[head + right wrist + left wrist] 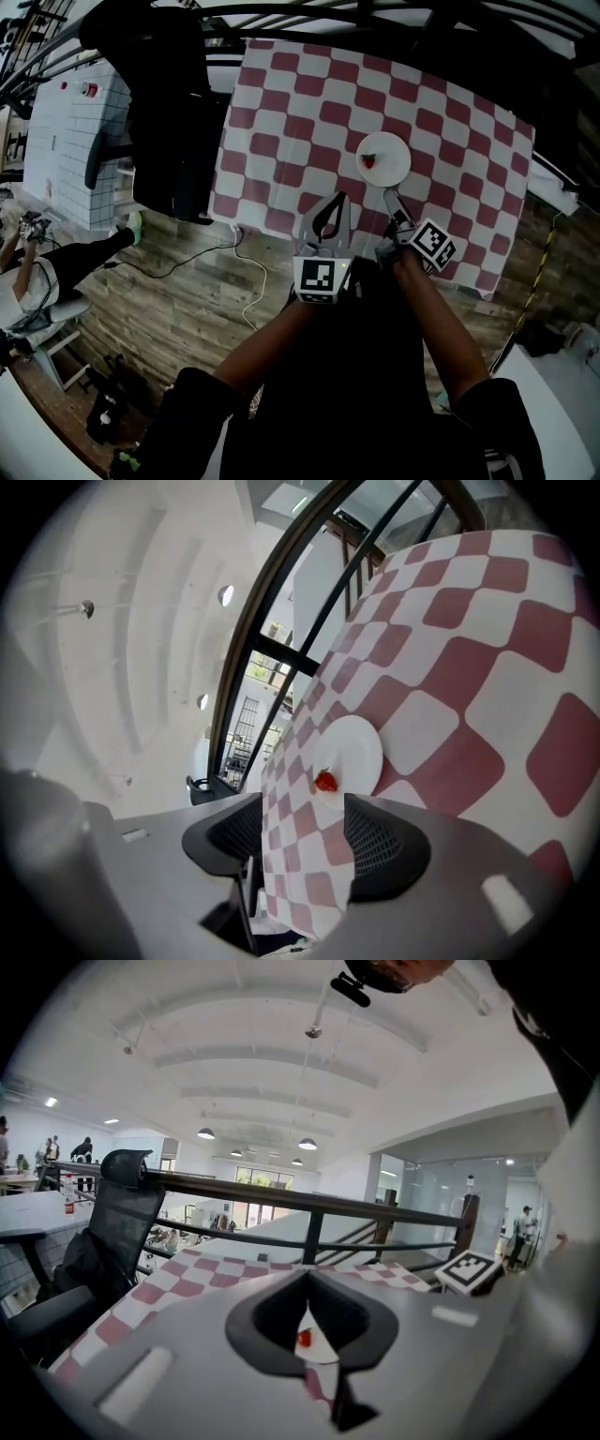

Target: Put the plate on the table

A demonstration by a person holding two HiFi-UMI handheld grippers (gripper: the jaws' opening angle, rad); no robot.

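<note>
- Left gripper view: the left gripper (pixel 307 1277) is seen with its two dark pads brought together at the tips. Nothing is clamped between them.
- Through the small loop left between those pads, a round white plate (pixel 321 1346) is glimpsed ahead of the gripper. A small red strawberry (pixel 305 1338) is seen on it.
- In the right gripper view, the right gripper (pixel 302 808) is held with its ribbed black pads wide apart. Nothing is pressed by either pad, and only cloth is seen in the gap.
- The plate is found just ahead of the right gripper's tips, apart from them. It lies flat on the table covered by a red-and-white chequered cloth (pixel 450 696).
- The strawberry is placed near the plate's rim, on the side turned toward the left gripper.
- In the head view, both grippers are held side by side over the table's near edge. The right one is nearer the plate, and the left one is well short of it.
- Below and behind the grippers, a wooden plank floor (pixel 178 300) is seen, with a thin white cable (pixel 253 281) trailing across it.
- To the left of the left gripper, a black mesh-backed office chair (pixel 122 1213) is stood against the table's side.
- Beyond the table's far edge, ahead of both grippers, a black metal railing (pixel 281 1196) is run across.
</note>
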